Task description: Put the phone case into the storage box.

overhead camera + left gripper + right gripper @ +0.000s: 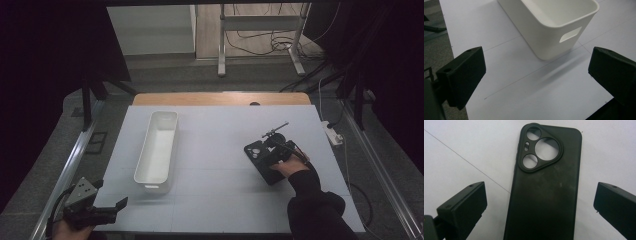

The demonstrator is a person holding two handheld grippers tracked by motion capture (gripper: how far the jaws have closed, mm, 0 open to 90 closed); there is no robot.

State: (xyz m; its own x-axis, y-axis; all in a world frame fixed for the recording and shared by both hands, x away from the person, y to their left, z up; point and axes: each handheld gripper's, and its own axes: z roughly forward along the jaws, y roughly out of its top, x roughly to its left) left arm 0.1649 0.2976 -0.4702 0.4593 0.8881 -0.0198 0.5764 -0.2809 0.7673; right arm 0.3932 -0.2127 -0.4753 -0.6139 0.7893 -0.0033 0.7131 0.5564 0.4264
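Table (220, 200), white-topped, bears a long white bin (157, 150) left of centre. Black phone case (544, 195) lies flat at right, between the spread, empty jaws of the right gripper (540, 205). Left gripper (536, 75), jaws likewise released, hovers at the near-left corner facing the bin's handle end.

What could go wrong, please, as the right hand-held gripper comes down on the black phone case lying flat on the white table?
1. The thin black rubbery phone case lies flat on the white table top, so the open right hand-held gripper might scrape the surface or slip off the edges.
2. The long white plastic bin stands far across the table, so a weak pinch could drop the case on the way.
3. The left hand-held gripper, open near the bin's end, could get in the way.
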